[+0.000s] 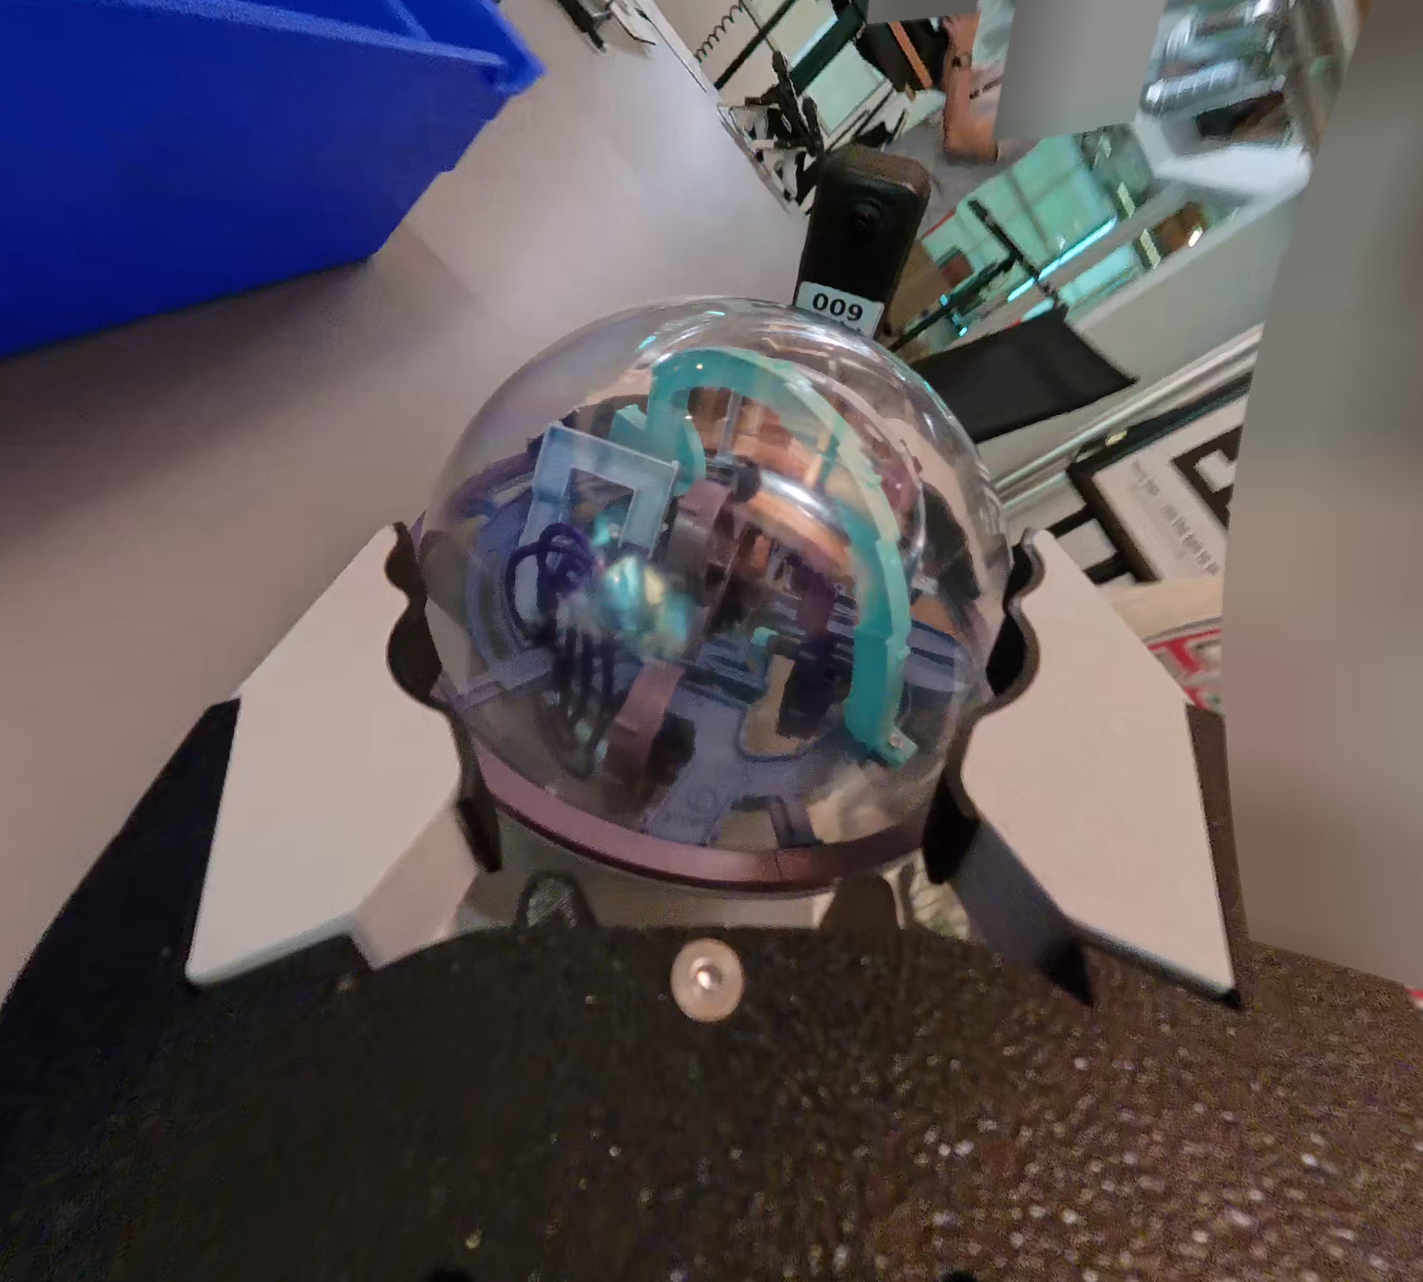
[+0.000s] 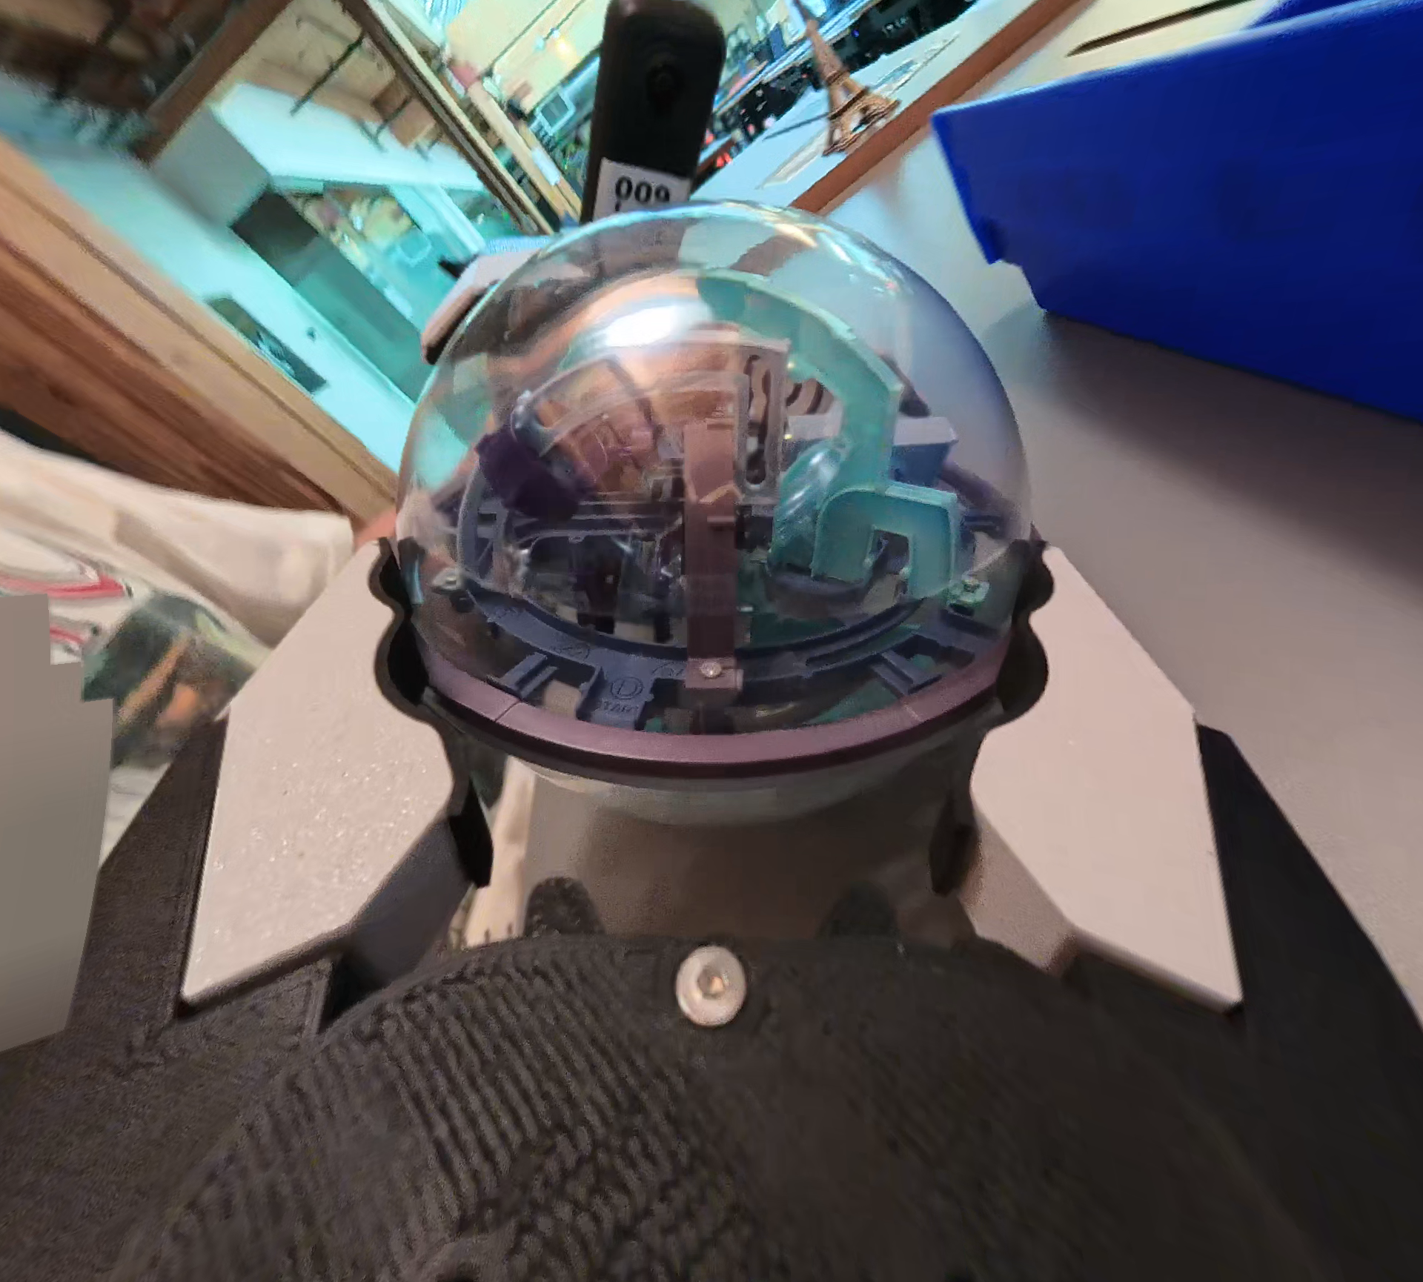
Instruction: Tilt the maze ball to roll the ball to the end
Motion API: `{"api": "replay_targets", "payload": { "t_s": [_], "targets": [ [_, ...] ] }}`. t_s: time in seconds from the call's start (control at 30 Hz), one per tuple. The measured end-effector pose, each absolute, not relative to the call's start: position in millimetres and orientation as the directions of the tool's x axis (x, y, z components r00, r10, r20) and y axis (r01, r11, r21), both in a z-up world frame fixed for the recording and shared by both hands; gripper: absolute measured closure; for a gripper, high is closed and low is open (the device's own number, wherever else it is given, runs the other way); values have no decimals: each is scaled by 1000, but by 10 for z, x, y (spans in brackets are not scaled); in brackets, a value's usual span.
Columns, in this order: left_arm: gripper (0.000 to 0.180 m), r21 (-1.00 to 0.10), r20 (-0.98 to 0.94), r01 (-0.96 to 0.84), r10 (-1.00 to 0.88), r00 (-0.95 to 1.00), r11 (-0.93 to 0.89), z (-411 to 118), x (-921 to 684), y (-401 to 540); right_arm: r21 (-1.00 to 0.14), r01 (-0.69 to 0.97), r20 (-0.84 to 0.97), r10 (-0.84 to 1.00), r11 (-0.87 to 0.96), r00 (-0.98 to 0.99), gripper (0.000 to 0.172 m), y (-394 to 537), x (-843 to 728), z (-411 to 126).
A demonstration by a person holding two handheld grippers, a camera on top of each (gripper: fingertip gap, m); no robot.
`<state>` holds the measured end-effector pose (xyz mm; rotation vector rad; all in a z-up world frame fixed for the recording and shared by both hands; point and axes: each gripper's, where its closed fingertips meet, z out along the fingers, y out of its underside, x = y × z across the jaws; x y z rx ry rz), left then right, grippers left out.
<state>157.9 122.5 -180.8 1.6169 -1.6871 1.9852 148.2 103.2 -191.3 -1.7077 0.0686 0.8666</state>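
Note:
The maze ball point(image 1: 708, 591) is a clear sphere with teal, purple and blue tracks inside and a purple band round its middle. In the left wrist view it fills the space between my left gripper's point(image 1: 708, 552) black scalloped pads point(image 1: 408, 621), which press on both of its sides. In the right wrist view the same ball point(image 2: 712, 514) sits between my right gripper's point(image 2: 712, 567) pads point(image 2: 393, 629), also pressed on both sides. The ball is held above the grey table point(image 1: 231, 475). Blur and glare keep me from making out the small rolling ball inside.
A big blue bin point(image 1: 192, 129) stands on the table beside the ball; it also shows in the right wrist view point(image 2: 1193, 190). A black stick-shaped camera with a white label point(image 1: 862, 229) rises just behind the ball. A white sleeve point(image 2: 154, 537) is at the left.

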Motion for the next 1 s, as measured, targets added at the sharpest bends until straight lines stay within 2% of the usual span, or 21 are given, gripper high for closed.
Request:
{"api": "replay_targets", "payload": {
  "t_s": [0.03,0.23,0.4,0.67,1.0],
  "targets": [
    [38,-715,680,-601,-558,-476,-357,-1796,1539,1181,-849,-420,-524,407,-321,748,22,991,1443,-1920],
    [38,-877,442,-444,-673,-593,-185,-1755,1303,971,-956,-139,-254,497,-257,829,22,803,1235,-1955],
    [38,-967,186,-255,-726,-662,-15,-1735,1074,786,-983,109,16,520,-148,854,23,656,1057,-1974],
    [38,-982,-95,-55,-728,-679,179,-1755,907,644,-913,398,304,499,-89,811,23,548,967,-1990],
    [38,-954,-261,77,-675,-690,290,-1746,808,495,-857,513,448,417,-52,791,21,434,899,-2013]
  ]
}}
